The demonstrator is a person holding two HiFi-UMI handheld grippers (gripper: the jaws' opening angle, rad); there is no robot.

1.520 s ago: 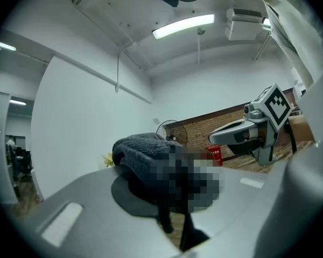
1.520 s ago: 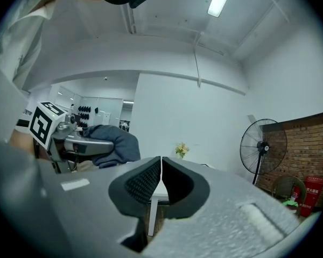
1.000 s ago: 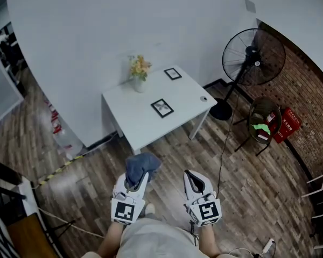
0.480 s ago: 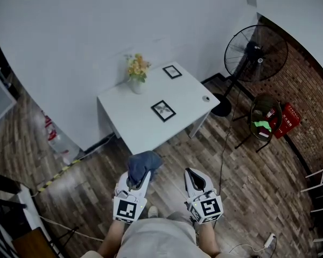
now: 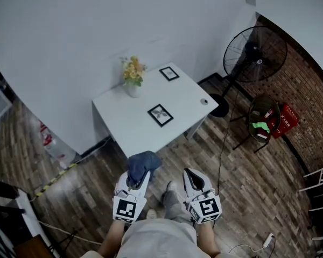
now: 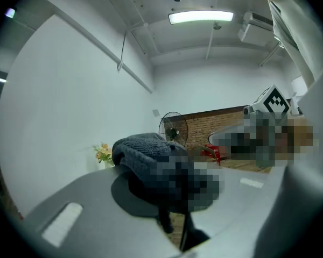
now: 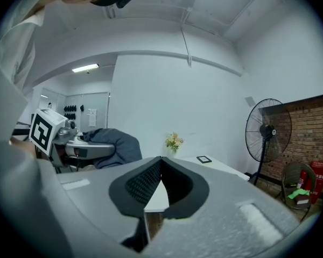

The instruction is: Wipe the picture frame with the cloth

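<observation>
Two black picture frames lie on a white table (image 5: pixel 124 123): one near the middle (image 5: pixel 160 114), a smaller one at the far corner (image 5: pixel 169 73), which also shows in the right gripper view as the small frame (image 7: pixel 204 159). My left gripper (image 5: pixel 134 183) is shut on a blue-grey cloth (image 5: pixel 142 164), bunched above its jaws; in the left gripper view the cloth (image 6: pixel 142 150) fills the gap. My right gripper (image 5: pixel 192 180) is shut with nothing in it, jaws meeting at the tips (image 7: pixel 160 160). Both grippers hang over the wood floor, short of the table's near edge.
A vase of yellow flowers (image 5: pixel 132 75) stands at the table's back left, and a small round object (image 5: pixel 204 101) lies near its right edge. A standing fan (image 5: pixel 253 52) and a wire basket (image 5: pixel 264 122) are to the right by a brick wall. A cable (image 5: pixel 223 144) runs across the floor.
The table and frames have drifted left and slightly nearer in the head view as the person steps forward. A foot now shows between the grippers. Both grippers keep their hold and pose.
</observation>
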